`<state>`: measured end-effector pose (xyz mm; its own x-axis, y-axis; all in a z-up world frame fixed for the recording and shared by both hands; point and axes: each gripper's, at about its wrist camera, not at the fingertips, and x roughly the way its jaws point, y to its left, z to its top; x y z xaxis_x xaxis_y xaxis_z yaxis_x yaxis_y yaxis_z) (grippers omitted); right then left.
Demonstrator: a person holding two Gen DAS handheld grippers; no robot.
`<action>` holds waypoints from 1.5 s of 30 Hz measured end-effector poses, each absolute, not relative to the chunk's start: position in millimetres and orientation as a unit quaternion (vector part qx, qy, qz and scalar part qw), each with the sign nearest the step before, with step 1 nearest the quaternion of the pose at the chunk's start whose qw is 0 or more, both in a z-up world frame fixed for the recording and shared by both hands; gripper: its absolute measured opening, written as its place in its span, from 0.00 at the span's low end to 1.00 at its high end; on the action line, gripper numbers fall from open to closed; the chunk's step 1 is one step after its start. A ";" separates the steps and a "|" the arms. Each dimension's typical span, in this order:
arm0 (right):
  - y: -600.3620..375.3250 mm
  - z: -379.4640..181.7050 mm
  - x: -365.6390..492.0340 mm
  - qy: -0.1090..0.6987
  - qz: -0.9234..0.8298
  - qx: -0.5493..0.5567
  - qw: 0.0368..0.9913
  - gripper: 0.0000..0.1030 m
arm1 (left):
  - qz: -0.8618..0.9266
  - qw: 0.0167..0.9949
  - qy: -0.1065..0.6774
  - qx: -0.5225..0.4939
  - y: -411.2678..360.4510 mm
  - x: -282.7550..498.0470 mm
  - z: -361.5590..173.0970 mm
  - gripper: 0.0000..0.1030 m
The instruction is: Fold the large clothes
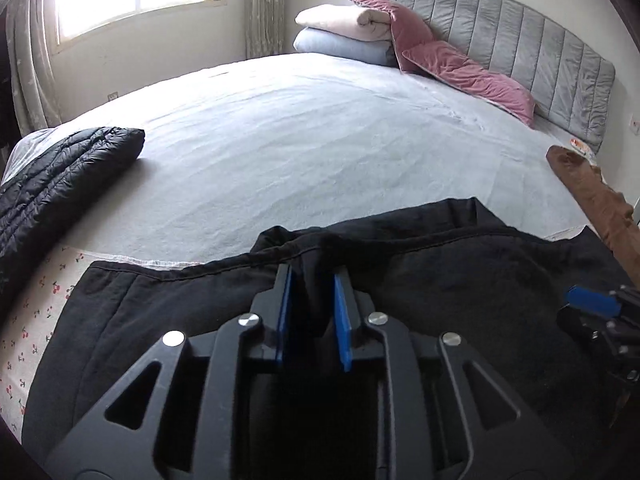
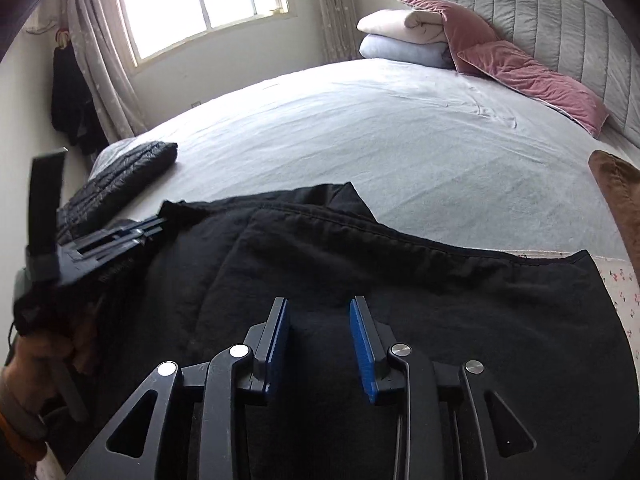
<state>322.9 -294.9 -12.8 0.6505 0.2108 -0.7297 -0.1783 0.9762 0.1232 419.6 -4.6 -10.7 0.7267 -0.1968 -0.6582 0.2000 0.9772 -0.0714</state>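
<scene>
While the left tongs [image 1: 313, 280] pinch a ridge of the black garment [image 1: 440, 280] | right tongs [image 2: 320, 312] apart above it, gripping nothing | garment on the bed's [image 1: 300, 140] near edge | step: fold begun, I judge | next: right tongs need a hem.

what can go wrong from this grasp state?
1. Left gripper pinches only a raised ridge of the black garment; it may slip when lifted.
2. Right gripper is open above the cloth, so a one-sided pull could skew the fold.
3. Garment overhangs the bed edge and may slide off.
</scene>
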 end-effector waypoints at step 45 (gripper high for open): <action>-368.5 63.5 14.8 0.392 -0.046 0.057 0.917 0.89 | -0.041 0.888 0.458 0.000 58.8 101.7 57.6 0.98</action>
<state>14.8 -368.5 63.5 0.6883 -0.0392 -0.7243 0.1279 0.9895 0.0680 101.7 58.8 57.6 0.5766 -0.0731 -0.8138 0.0722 0.9967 -0.0383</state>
